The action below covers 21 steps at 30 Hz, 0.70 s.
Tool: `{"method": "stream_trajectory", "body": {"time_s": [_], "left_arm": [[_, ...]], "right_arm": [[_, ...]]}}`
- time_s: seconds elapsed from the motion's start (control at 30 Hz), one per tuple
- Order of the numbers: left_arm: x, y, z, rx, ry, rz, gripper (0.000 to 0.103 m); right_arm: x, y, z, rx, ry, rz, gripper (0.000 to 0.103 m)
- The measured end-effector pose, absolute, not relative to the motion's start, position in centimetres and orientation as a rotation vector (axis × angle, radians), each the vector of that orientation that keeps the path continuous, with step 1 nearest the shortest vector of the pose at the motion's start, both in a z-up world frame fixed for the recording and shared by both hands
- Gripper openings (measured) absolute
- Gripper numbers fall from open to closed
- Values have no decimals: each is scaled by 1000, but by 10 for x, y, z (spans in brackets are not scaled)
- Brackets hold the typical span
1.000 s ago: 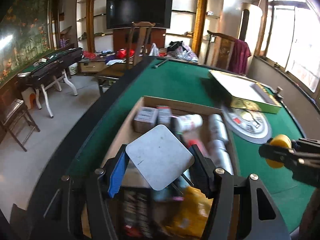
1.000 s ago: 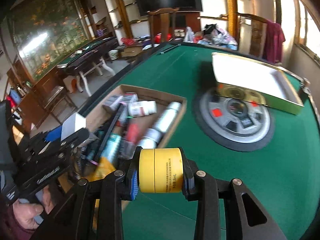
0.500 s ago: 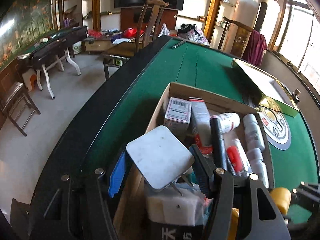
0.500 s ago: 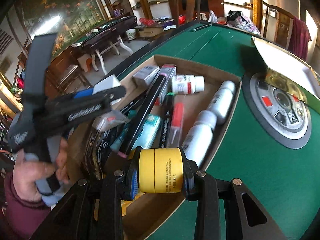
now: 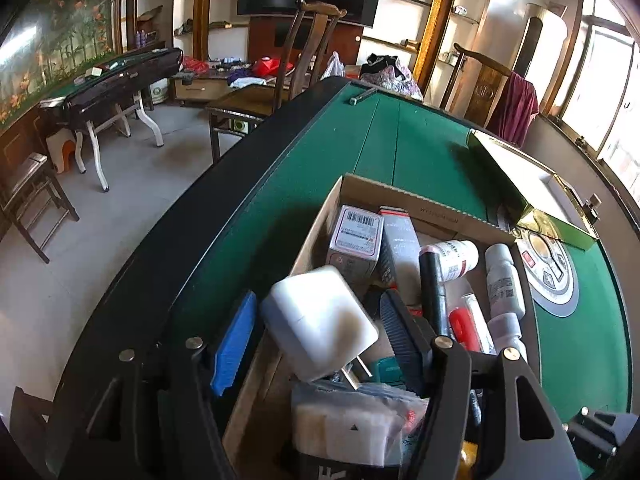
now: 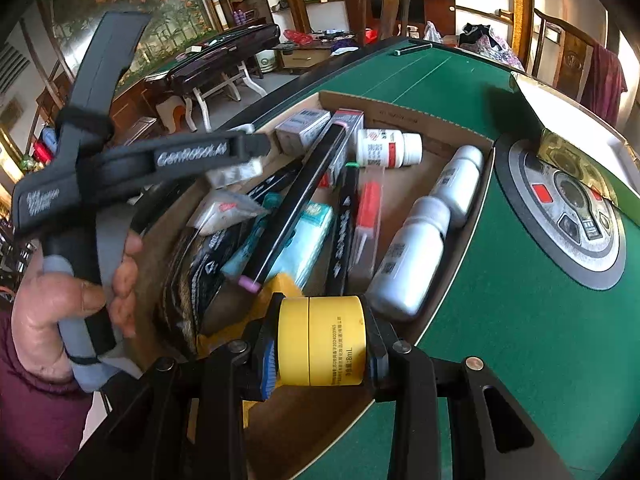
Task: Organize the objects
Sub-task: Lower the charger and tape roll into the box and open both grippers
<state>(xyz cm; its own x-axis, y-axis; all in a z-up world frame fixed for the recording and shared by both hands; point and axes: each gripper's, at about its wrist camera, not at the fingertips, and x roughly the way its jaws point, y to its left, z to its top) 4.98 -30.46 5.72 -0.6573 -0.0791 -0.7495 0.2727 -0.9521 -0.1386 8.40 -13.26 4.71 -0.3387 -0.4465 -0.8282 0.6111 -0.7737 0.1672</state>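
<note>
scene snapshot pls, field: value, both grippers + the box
left gripper: open, white charger block loose and tilted between the fingers, over the box
right gripper: shut on yellow jar, at the box's near edge
cardboard box: on green table, crowded with white bottles, cartons, tubes
beside box: round panel, gold tray

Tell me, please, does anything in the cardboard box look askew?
Yes: the long black bar lies diagonally on top of the other items in the cardboard box, crossing several, unlike the white bottles lying side by side.
</note>
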Motion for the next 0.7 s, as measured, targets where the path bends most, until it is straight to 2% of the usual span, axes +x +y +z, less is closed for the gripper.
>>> {"method": "stream_trajectory", "body": {"time_s": [0.43,0.5,0.63,0.7], "left_arm": [[61,-283,79,1055,289,-2712,78],[65,-280,83,1021,277,-2714,87],[81,-281,96,918,277,-2720,91],[94,-284,106,829,292,-2728,99]], "right_arm": [[124,-133,45,1141,368,-2150,37],[126,-140,46,1101,414,-2170,38],[117,-151,47,1013,503,-2250,38],[110,-152,45,1000,529,-2276,38]]}}
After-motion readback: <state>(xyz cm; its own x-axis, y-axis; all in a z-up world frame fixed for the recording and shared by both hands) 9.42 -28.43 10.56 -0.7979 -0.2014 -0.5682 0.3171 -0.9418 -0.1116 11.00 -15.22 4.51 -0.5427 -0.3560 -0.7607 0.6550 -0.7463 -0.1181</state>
